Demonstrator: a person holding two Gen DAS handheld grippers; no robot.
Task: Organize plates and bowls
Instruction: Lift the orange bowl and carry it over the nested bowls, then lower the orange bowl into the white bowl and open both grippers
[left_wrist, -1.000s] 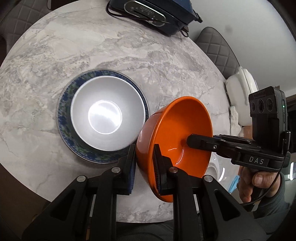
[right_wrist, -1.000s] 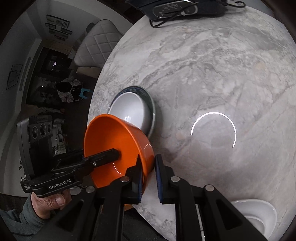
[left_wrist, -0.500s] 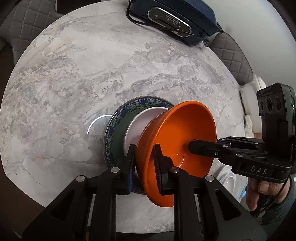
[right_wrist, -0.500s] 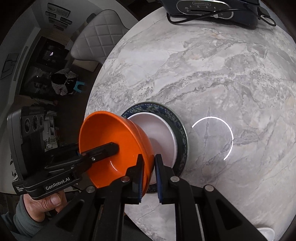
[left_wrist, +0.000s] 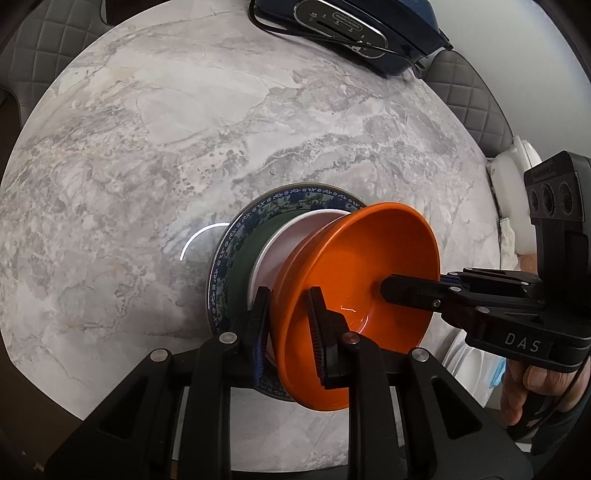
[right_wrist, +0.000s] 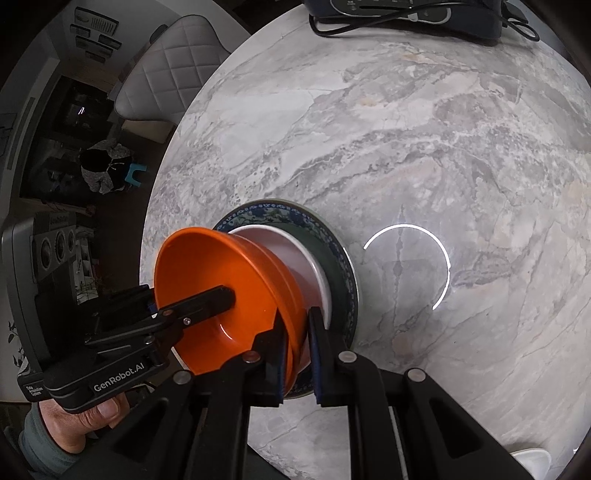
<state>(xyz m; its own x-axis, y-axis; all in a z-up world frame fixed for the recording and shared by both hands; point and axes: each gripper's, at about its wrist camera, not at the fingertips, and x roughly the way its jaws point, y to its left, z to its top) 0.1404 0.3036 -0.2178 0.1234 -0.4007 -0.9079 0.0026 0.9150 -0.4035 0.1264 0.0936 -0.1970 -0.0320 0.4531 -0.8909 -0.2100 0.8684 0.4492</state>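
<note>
Now we clamp the orange bowl (left_wrist: 354, 280) in both grippers, left (left_wrist: 288, 325) at nine, right (right_wrist: 295, 343) at three, rim level, directly over the white bowl (left_wrist: 295, 236).

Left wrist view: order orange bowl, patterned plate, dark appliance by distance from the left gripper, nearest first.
1. orange bowl: its rim sits between the left gripper fingers, over the white bowl.
2. patterned plate: under the bowls, just beyond the fingers.
3. dark appliance: at the far edge of the table, upper right.
</note>
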